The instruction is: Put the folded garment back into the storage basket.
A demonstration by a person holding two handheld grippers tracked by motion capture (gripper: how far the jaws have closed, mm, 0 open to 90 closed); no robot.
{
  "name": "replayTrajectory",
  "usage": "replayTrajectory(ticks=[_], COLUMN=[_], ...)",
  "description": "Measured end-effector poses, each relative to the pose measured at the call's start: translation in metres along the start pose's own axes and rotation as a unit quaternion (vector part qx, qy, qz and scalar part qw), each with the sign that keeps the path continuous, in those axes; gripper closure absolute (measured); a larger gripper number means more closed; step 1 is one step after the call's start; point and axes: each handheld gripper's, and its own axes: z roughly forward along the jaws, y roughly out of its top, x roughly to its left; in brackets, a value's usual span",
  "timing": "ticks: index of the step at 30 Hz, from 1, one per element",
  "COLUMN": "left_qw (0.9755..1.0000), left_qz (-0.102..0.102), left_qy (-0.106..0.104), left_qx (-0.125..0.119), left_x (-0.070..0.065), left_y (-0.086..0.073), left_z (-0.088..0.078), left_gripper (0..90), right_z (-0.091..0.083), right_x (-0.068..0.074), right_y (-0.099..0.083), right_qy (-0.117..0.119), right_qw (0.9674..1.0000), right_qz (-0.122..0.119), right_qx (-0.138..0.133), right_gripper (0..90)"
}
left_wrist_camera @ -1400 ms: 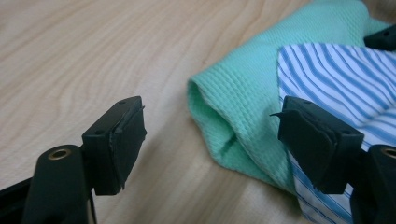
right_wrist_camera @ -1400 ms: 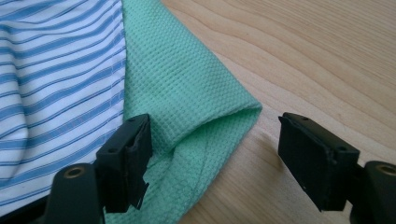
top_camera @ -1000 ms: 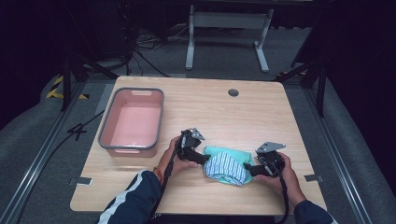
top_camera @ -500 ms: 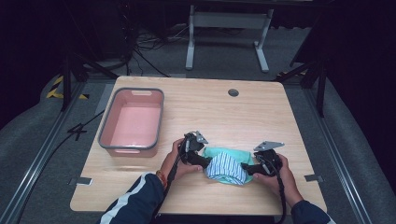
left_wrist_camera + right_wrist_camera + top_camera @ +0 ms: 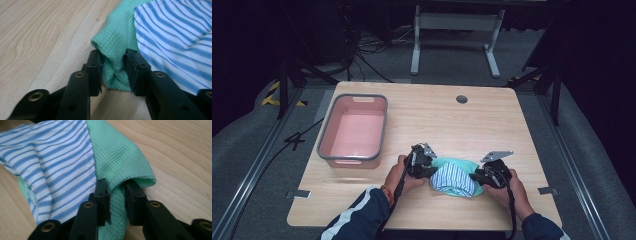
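Between the two claws, on the near part of the bench [image 5: 492,125]: one green waffle-weave cloth [image 5: 451,163], lying flat, with one blue-and-white striped cloth [image 5: 454,179] bunched on top of it. The pair sat toward the person's edge, within easy reach of both hands.

Left claw [image 5: 113,70]: its two jaws were pinched on a raised fold of the green waffle-weave cloth at that cloth's end, the fabric puckered between them. The striped cloth lay just beyond the outer jaw, apparently not caught in the pinch. The grip seemed chosen to take the bottom layer alone, so the upper piece would ride along as cargo.

Right claw [image 5: 117,195]: likewise clamped on green fabric, here on a doubled-over edge that curled above one jaw. The striped cloth lay beside the other jaw, touching or nearly touching it; which, I could not tell.

Both claws held opposite ends of the same cloth, most likely so it could be lifted or folded evenly, like a sling.

Well away from the left claw, toward the far-left part of the bench: one pink tub [image 5: 377,122] with grey rim, nothing in it. Its position suggested a destination for the cloths, though that was my guess only.

Beyond both claws, near the far edge: one round cable port [image 5: 462,99] set in the bench top.
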Motion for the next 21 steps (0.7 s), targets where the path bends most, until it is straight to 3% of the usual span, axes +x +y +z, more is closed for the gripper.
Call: replayTrajectory(ticks=[2,7,17,21], left_qw=[0.9999,0.9998,0.9997,0.9999], left_qz=[0.009,0.008,-0.008,-0.004], left_qy=[-0.002,-0.011,-0.022,-0.016], left_qx=[0.008,0.011,-0.001,-0.004], left_x=[0.0002,-0.0002,0.0051,0.0051], left_y=[0.0008,0.0006,0.0023,0.0036], left_z=[-0.0014,-0.0021,-0.0075,-0.0102], left_gripper=[73.4,81.2,82.3,82.4], right_z=[0.0004,0.0001,-0.0020,-0.0048], right_x=[0.0006,0.0021,0.0027,0.0023], right_y=[0.0009,0.0014,0.0025,0.0039], right_qy=[0.004,0.003,-0.003,-0.002], right_qw=[1.0000,0.9999,0.9997,0.9997], right_qz=[0.000,-0.010,-0.024,-0.022], right_qx=[0.000,0.002,0.001,-0.003], right_gripper=[79.1,81.9,83.2,83.3])
